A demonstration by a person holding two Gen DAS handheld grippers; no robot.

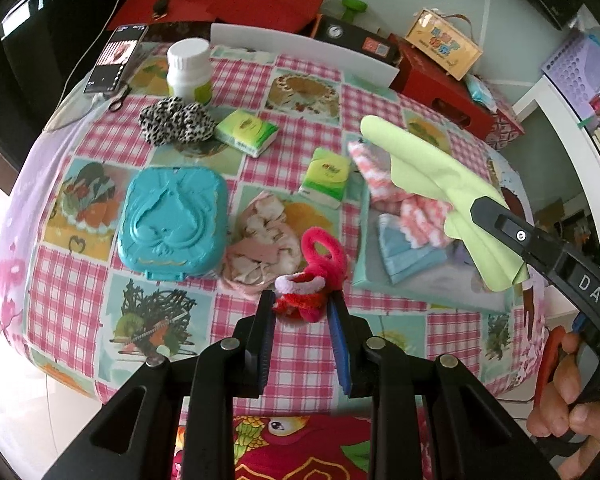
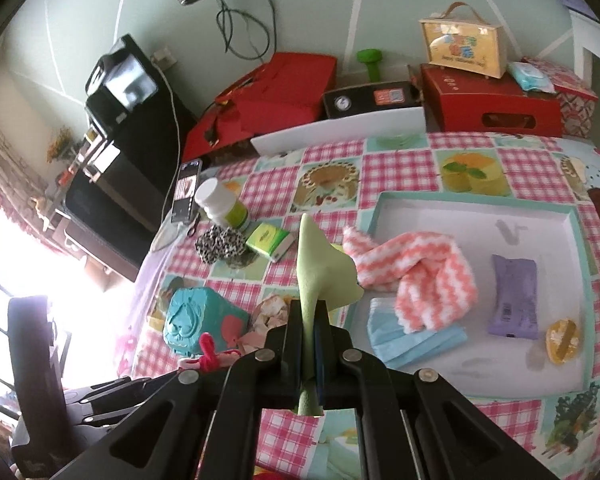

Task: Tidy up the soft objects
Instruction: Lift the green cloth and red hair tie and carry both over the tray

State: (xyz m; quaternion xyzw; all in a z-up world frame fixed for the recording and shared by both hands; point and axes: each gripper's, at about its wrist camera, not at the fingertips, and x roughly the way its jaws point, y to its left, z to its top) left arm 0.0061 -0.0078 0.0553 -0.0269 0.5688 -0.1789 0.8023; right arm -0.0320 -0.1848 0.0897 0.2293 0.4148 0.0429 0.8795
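My left gripper (image 1: 303,306) is shut on a fuzzy pink and red pipe-cleaner ornament (image 1: 316,276), held above the checked tablecloth (image 1: 300,92). My right gripper (image 2: 309,309) is shut on a pale green cloth (image 2: 320,264), which stands up from its fingers over the left edge of a teal-rimmed tray (image 2: 476,196). In the left wrist view that gripper (image 1: 476,210) comes in from the right with the green cloth (image 1: 428,176) draped over it. The tray holds a pink and white striped cloth (image 2: 420,272), blue face masks (image 2: 412,344) and a purple pack (image 2: 514,300).
On the table lie a teal embossed box (image 1: 172,224), a pink-beige crumpled cloth (image 1: 264,244), two green tissue packs (image 1: 246,130) (image 1: 326,172), a leopard-print scrunchie (image 1: 176,120), a white bottle (image 1: 188,70) and a phone (image 1: 114,58). Red boxes (image 2: 488,100) stand behind.
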